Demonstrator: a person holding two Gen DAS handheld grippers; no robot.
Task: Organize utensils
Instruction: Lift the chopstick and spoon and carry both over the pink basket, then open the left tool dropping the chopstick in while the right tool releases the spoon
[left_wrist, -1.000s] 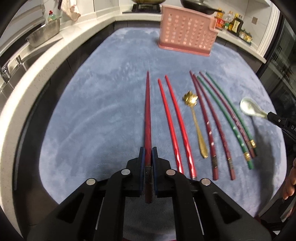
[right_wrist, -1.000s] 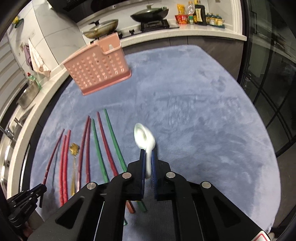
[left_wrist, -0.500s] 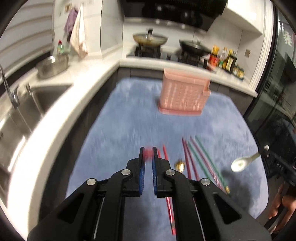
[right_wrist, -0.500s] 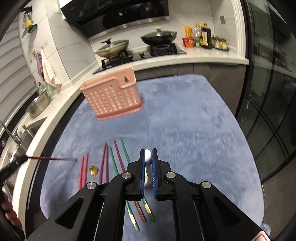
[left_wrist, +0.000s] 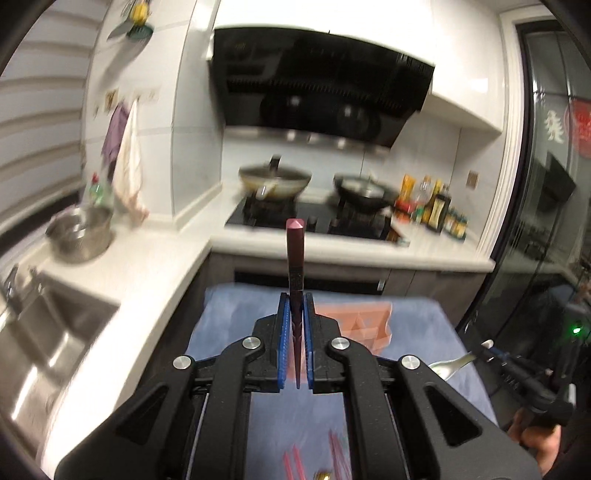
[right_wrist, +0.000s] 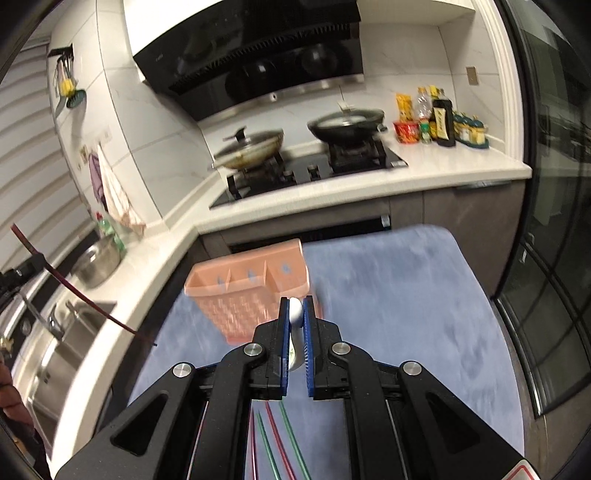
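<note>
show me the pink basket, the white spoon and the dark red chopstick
pink basket (right_wrist: 236, 314): right wrist view, on its perforated front wall
white spoon (right_wrist: 294, 312): right wrist view, on the part between the jaws
dark red chopstick (left_wrist: 294, 254): left wrist view, on the shaft above the jaws

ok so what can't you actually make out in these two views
- Left view: most chopsticks on the mat, hidden behind the left tongs.
- Left view: basket, blurred, partly behind the tongs.
- Right view: spoon bowl, hidden between the right tongs.

Basket (right_wrist: 255, 291) on mat (right_wrist: 399, 295), before stove (right_wrist: 314, 170); sink (right_wrist: 55, 354) left of mat.
</note>
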